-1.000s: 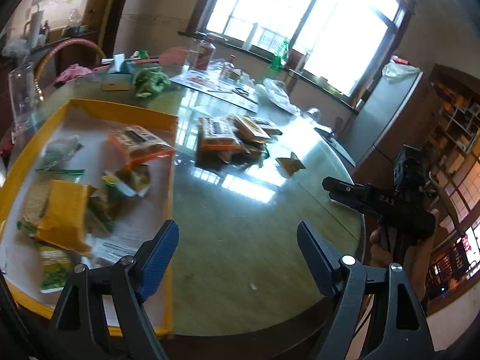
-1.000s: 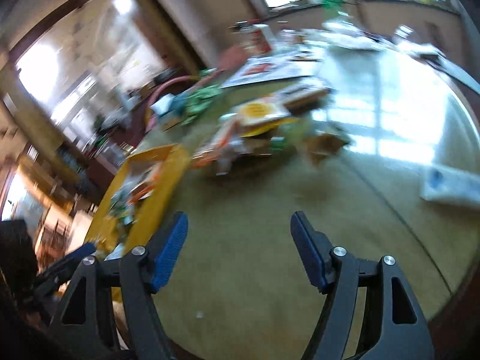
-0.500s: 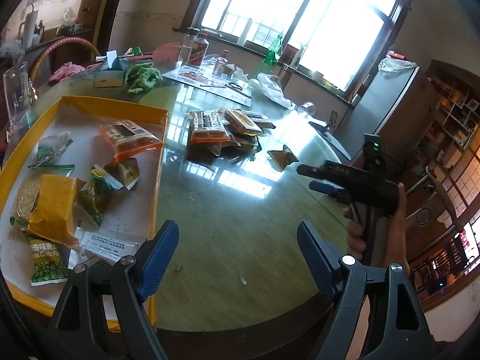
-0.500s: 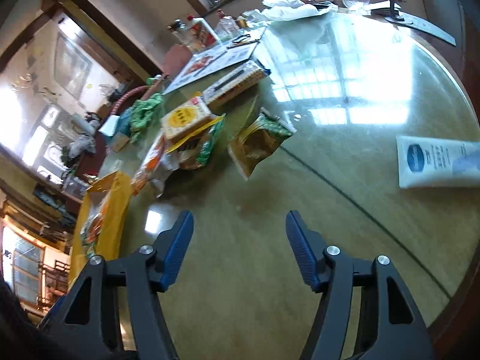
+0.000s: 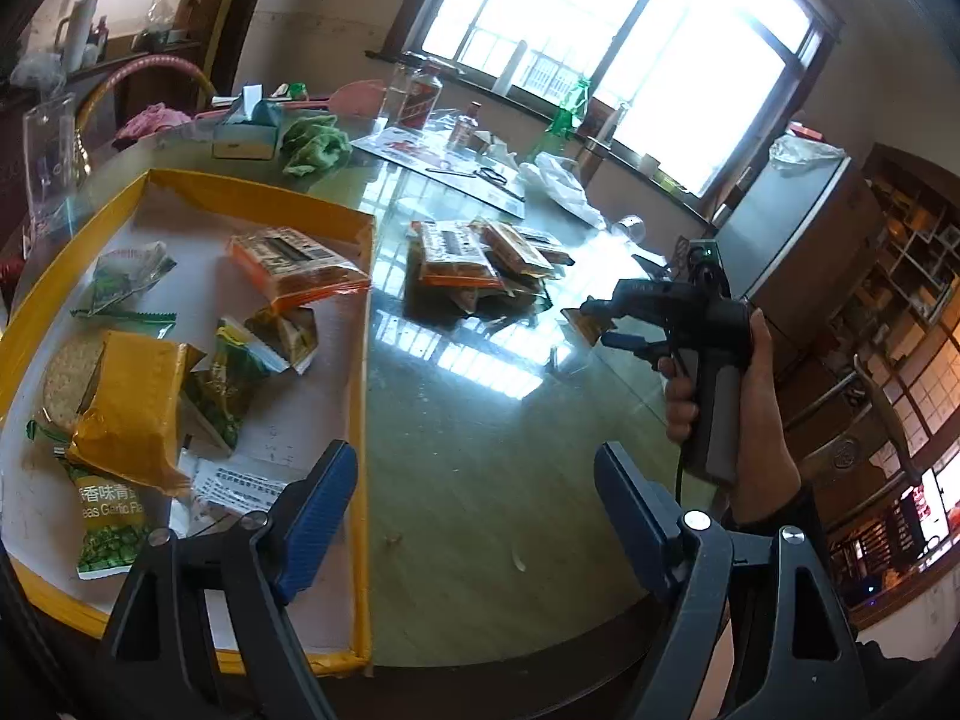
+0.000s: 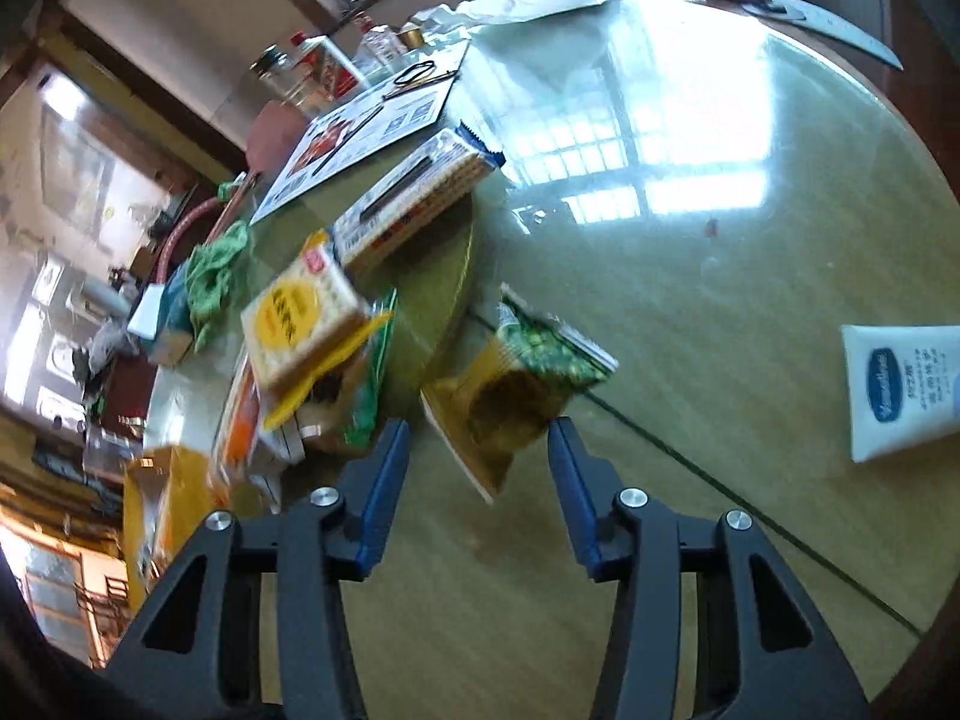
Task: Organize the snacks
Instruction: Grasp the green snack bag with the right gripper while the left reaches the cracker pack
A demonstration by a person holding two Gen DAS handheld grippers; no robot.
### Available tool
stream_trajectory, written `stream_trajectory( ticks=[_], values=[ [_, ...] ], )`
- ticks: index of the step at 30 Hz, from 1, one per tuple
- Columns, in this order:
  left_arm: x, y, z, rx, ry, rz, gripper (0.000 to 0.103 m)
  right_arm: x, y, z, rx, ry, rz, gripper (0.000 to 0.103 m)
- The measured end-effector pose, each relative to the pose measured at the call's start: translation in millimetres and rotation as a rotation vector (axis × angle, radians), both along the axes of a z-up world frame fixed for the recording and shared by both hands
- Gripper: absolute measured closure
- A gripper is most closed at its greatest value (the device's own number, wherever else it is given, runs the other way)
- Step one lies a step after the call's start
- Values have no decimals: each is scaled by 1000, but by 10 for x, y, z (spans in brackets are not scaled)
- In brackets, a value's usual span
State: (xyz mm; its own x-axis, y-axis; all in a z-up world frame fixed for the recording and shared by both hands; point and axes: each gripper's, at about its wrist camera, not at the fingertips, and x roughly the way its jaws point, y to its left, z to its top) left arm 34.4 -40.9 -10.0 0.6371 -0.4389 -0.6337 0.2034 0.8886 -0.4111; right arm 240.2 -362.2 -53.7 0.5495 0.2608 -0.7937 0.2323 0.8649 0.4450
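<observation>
Here the right wrist view shows the right gripper [image 6: 477,450] with fingers apart and just closing around a green-and-yellow snack packet [image 6: 516,384], seemingly not yet pinched. Only the left view shows the yellow tray [image 5: 252,198] of snacks, the left gripper [image 5: 474,498] agape over the glossy round worktop [image 5: 480,450], beneath bright windows.

table [image 6: 750,228]: glass top, glossy, mirrors the window | tray [image 5: 252,197]: yellow rim, matt white paper-like floor | snack packets [image 5: 300,267]: shiny crinkled plastic film | green-pea packet [image 6: 522,384]: glossy foil-like wrap | tube [image 6: 900,387]: smooth white plastic | right gripper [image 6: 477,480]: matt black plastic, blue pads, metal screws | cloth [image 5: 315,144]: green, crumpled
</observation>
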Motion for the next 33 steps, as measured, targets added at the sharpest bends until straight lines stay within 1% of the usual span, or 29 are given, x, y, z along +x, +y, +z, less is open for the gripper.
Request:
stream_trajectory(
  ticks=[2, 4, 7, 14, 16, 18, 19, 22, 27, 30, 33],
  values=[
    [-2, 16, -12, -3, 4, 0, 22, 116, 34, 11, -30, 12, 1, 54],
    [-9, 23, -14, -2, 2, 5, 22, 206, 118, 24, -82, 20, 17, 54],
    [-22, 18, -5, 1, 3, 6, 22, 280, 210, 37, -136, 24, 46, 54],
    [-38, -64, 17, 19, 5, 2, 22, 457, 200, 32, -148, 45, 69, 54],
    [-50, -109, 20, 30, 7, -2, 22, 495, 205, 35, -188, 50, 83, 54],
    [-66, -144, 33, 37, 6, -5, 22, 506, 247, 35, -238, 43, 99, 60],
    [-71, -157, 42, 42, 5, -8, 22, 487, 266, 34, -271, 43, 110, 65],
    [-81, -202, 64, 52, 0, -6, 22, 306, 249, 32, -268, 24, 160, 69],
    [18, -346, 52, 63, 22, -19, 22, -329, 181, 15, -246, -23, 240, 70],
    [152, -472, 59, 72, 32, -50, 22, -740, 167, 3, -230, -55, 272, 70],
    [413, -557, 72, 58, 56, -73, 22, -1075, 120, -16, -189, -85, 281, 70]
  ],
)
